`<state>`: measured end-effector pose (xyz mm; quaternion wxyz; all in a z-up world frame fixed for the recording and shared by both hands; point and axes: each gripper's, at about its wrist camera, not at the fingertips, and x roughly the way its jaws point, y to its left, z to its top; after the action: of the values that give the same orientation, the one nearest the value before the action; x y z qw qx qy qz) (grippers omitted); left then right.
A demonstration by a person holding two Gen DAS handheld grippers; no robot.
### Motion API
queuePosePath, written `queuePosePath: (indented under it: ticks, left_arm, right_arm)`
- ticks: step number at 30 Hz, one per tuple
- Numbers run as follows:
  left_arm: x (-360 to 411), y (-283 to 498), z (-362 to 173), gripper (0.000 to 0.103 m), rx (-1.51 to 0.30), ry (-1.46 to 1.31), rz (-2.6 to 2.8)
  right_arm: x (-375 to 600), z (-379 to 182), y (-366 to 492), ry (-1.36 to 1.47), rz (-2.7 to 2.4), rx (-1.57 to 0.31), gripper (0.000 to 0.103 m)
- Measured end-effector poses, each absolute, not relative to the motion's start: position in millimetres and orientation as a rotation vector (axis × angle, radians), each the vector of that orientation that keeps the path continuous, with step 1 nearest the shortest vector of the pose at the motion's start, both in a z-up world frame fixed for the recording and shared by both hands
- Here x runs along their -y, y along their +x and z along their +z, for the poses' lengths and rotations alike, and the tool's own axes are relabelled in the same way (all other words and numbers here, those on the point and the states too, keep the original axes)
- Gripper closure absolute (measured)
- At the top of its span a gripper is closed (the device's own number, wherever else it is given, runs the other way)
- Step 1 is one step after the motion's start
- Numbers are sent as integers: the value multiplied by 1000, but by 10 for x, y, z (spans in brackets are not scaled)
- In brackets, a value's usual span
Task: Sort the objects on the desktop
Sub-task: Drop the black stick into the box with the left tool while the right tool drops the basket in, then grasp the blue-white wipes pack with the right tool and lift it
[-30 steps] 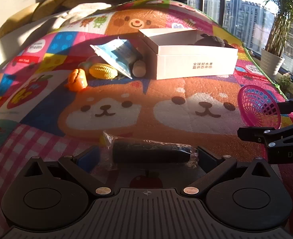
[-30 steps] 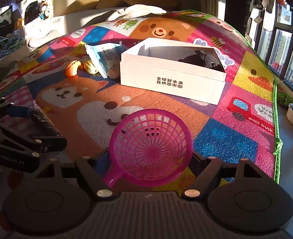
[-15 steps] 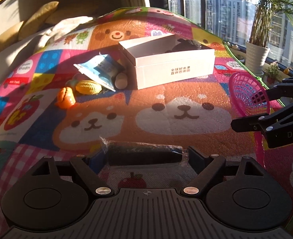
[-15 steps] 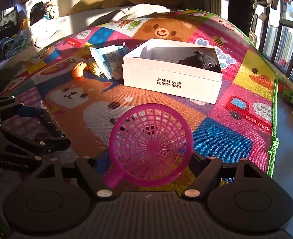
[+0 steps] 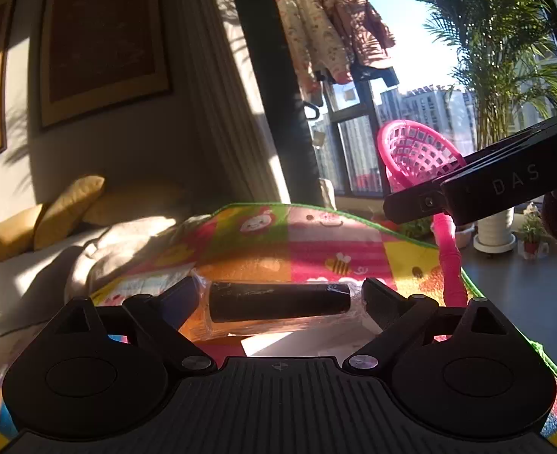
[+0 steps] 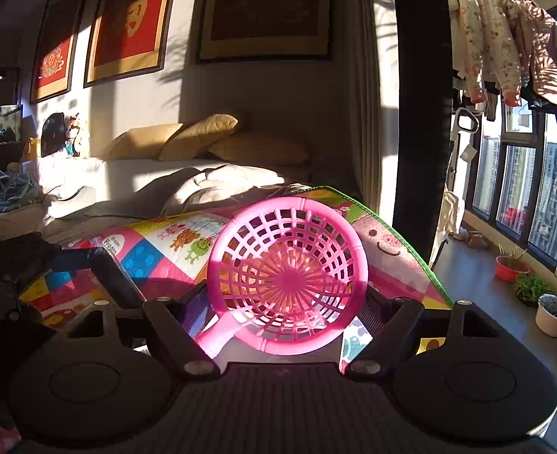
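My left gripper (image 5: 278,302) is shut on a black cylinder in clear plastic wrap (image 5: 278,302), held crosswise between the fingers, lifted above the colourful play mat (image 5: 297,238). My right gripper (image 6: 286,299) is shut on a pink plastic strainer basket (image 6: 288,276), its handle pointing down-left. The strainer also shows in the left wrist view (image 5: 414,159) with the right gripper's finger (image 5: 467,189) across it. The wrapped cylinder shows at the left of the right wrist view (image 6: 114,280). A sliver of white box edge (image 5: 301,342) lies below the cylinder.
A sofa with yellow cushions (image 6: 199,136) and a blanket (image 6: 218,185) stands behind the mat. Framed pictures (image 6: 127,26) hang on the wall. Potted plants (image 6: 554,314) line the window sill at right. Clothes (image 6: 505,38) hang by the window.
Both grippers have tilted up and moved forward with their loads. The box, toys and most of the mat have dropped out of view; the wall, sofa and windows now fill both views.
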<state>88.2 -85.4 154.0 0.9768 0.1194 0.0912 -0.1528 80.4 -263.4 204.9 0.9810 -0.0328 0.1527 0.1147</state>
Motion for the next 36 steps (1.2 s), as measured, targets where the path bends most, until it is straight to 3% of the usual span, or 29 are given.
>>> queuePosePath:
  ticks: [2, 3, 13, 17, 18, 19, 20, 22, 23, 25, 26, 28, 36]
  left_arm:
    - [802, 1071, 1520, 3, -245, 189, -285]
    - [716, 1118, 1480, 2, -279, 157, -273]
    - [-235, 601, 484, 0, -577, 57, -136]
    - [-414, 360, 265, 0, -609, 21, -97]
    - [-437, 314, 228, 0, -614, 11, -99]
    - [-453, 275, 197, 0, -616, 2, -98]
    - [-465, 249, 169, 0, -616, -7, -98]
    - [-464, 217, 106, 0, -615, -23, -103]
    - [-465, 222, 81, 0, -623, -31, -103]
    - [-488, 215, 79, 0, -612, -55, -99]
    - [-504, 212, 72, 0, -609, -70, -94]
    - [-533, 227, 56, 0, -623, -96, -83]
    - [-589, 232, 42, 0, -629, -143, -69]
  right_arm:
    - [2640, 2121, 1173, -3, 285, -327, 8]
    - [2646, 2112, 1303, 30, 297, -338, 5]
    - [2483, 1410, 1486, -22, 256, -476, 4]
    - [2408, 1269, 1493, -55, 221, -524, 4]
    - [2390, 1245, 1511, -54, 212, -541, 6]
    - [2358, 1218, 1534, -52, 212, -564, 15]
    - [2302, 1190, 1559, -53, 224, -592, 30]
    - [2125, 1150, 1570, -78, 266, -636, 47]
    - [1993, 1136, 1549, -102, 297, -642, 47]
    - [1715, 1119, 1488, -159, 364, -629, 40]
    - [1543, 1102, 1455, -198, 407, -623, 21]
    - [1238, 1044, 1383, -270, 452, -581, 9]
    - [140, 523, 1740, -476, 390, -636, 9]
